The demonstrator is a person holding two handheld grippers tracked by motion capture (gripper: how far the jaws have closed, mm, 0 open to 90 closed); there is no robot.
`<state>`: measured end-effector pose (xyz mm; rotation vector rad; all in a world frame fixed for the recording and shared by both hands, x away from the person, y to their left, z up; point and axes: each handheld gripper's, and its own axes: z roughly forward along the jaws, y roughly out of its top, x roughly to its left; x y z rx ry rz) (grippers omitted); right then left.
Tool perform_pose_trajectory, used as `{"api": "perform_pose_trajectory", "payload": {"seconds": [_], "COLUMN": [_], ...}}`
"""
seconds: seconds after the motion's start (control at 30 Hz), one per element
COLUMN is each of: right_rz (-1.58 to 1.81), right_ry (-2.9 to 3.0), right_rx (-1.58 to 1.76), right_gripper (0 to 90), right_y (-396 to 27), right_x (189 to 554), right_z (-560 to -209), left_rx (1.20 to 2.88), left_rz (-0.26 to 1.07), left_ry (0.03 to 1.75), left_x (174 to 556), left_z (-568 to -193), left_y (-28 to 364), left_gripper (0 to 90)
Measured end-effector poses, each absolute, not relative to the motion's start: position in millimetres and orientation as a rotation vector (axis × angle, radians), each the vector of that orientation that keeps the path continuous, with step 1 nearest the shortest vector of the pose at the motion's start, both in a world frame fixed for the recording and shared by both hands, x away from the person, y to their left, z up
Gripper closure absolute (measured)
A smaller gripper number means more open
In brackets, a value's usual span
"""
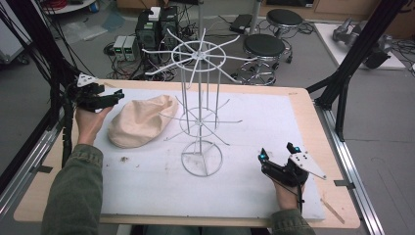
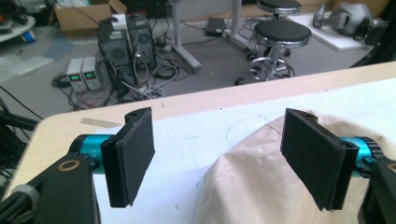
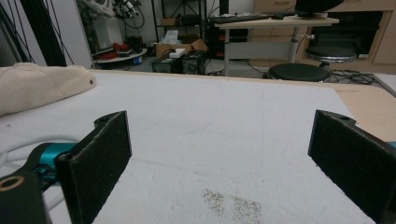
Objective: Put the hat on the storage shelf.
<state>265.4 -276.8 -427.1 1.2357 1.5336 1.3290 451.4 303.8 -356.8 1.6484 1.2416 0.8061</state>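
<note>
A beige cloth cap [image 1: 141, 120] lies on the white mat [image 1: 147, 186] of the worktop [image 1: 320, 142], just ahead of the left tongs [image 1: 117, 94] and slightly to their right. In the left gripper view the cap [image 2: 261, 182] fills the lower right, its crown rising behind the right-hand pad; its near edge is cut off by the bottom of the frame, so how far it reaches under the tongs [image 2: 219, 158] cannot be told. The jaws stand wide apart, released, with bare mat and a part of the cap showing between them and neither pad touching the cloth.

In the right gripper view only one end of the cap [image 3: 42, 86] shows, far off to the left beyond the left pad, with a small eyelet at its tip; the rest runs out of frame.

A white wire stand [image 1: 200, 112] rises between the two tongs, its thin spokes hard to follow against the pale mat and the cluttered floor behind. Its round base sits near the cap's right side, and whether a lower spoke touches the cloth cannot be told.

The right tongs [image 1: 278, 152] rest low near the worktop's right edge, well apart from the cap, jaws released and wide with nothing between them [image 3: 219, 158]. Open mat stretches ahead of them to the far edge. A faint patch of dark specks [image 3: 231, 203] lies on the mat just in front.
</note>
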Motion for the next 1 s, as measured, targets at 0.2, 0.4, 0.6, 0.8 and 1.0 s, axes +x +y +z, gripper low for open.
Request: {"api": "perform_pose_trajectory", "payload": {"seconds": [0.2,0.4,0.6,0.8,1.0], "right_rz": [1.325,1.329,1.326,1.332,1.336], "right_ry": [1.541,1.53,1.527,1.551,1.554], "right_rx": [1.232,1.224,1.228,1.225,1.216], "right_gripper": [5.0,5.0,5.0,5.0,5.0], "right_y": [-275.7,-277.2,-278.4,-277.3,-277.1], "right_x": [264.1,262.7,262.8,263.9,263.2], "right_z": [-427.1,-426.8,-427.0,-427.6,-427.1], "left_rx": [1.73,1.814,1.883,1.972,2.055], "left_rz": [0.691,0.728,0.717,0.59,0.533], "left_ry": [1.276,1.268,1.308,1.366,1.423], "left_x": [469.9,473.2,475.9,481.9,487.4], "left_z": [-381.2,-388.9,-396.0,-411.6,-426.9], "left_y": [298.4,290.8,291.0,291.0,286.7], "left_gripper": [26.4,25.2,25.2,25.7,26.2]}}
